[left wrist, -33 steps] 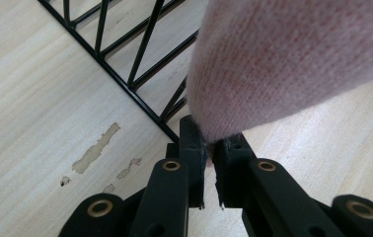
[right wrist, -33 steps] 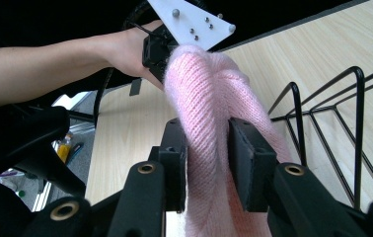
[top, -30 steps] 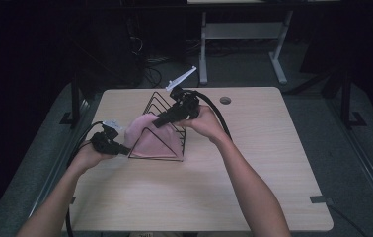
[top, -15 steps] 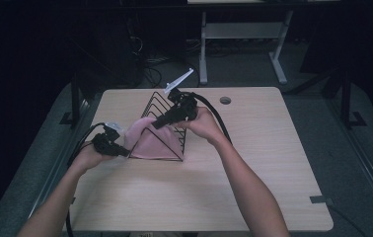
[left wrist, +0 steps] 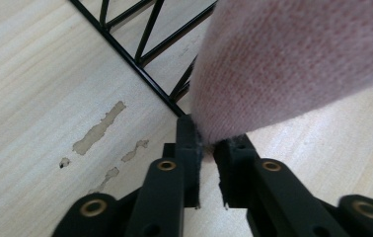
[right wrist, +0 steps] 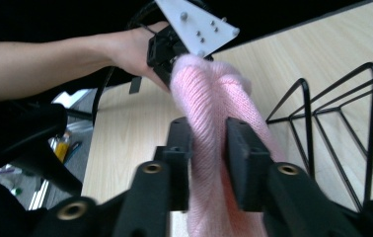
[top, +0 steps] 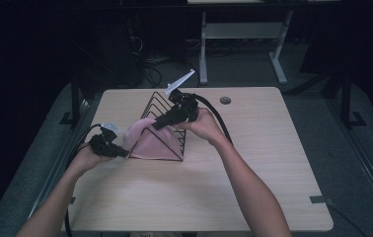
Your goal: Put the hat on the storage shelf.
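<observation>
High view: we see a pink knit cloth (top: 147,140) draped on a black wire rack (top: 167,106) standing on the wooden table (top: 253,163). The left gripper (top: 123,153) meets the cloth's lower left edge; the right gripper (top: 156,125) reaches its top.
Left gripper view: we find the jaws nearly together, pinching the cloth's corner (left wrist: 273,64) just beside the rack's base wire (left wrist: 140,54).
Right gripper view: we see the jaws clamped on a fold of cloth (right wrist: 209,123), rack (right wrist: 342,118) alongside.

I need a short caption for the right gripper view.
Right gripper pinching a pink knitted cloth beside a black wire rack.
</observation>
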